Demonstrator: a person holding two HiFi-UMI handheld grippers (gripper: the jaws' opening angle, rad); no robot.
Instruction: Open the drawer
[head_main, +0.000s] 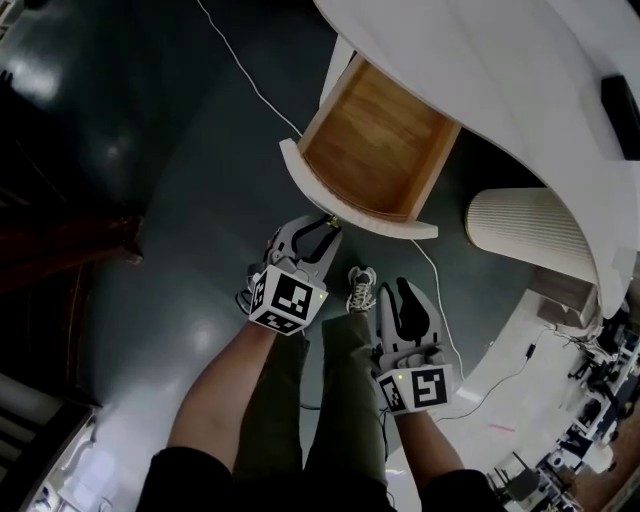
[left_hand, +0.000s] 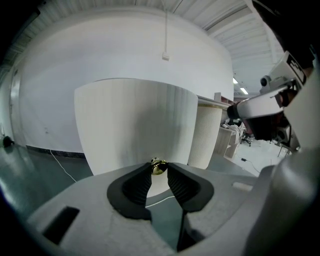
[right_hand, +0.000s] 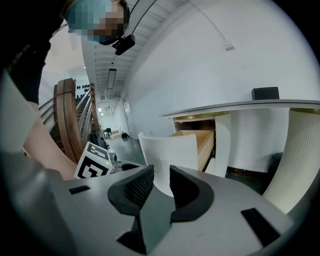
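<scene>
The drawer (head_main: 370, 150) stands pulled out from under the white desk, its wooden inside bare. Its curved white front (head_main: 340, 207) faces me and fills the left gripper view (left_hand: 135, 125). My left gripper (head_main: 322, 232) is shut on the small brass knob (left_hand: 159, 166) at the middle of that front, with a pad on each side of it. My right gripper (head_main: 402, 300) hangs lower right of the drawer, apart from it. Its jaws (right_hand: 161, 184) stand a narrow gap apart with nothing between them, and the drawer front (right_hand: 167, 150) shows beyond.
The white desk top (head_main: 500, 70) curves over the drawer, with a black box (head_main: 622, 115) on it. A ribbed white pedestal (head_main: 525, 225) stands right of the drawer. A white cable (head_main: 245, 75) runs across the dark floor. My shoe (head_main: 361, 288) lies between the grippers.
</scene>
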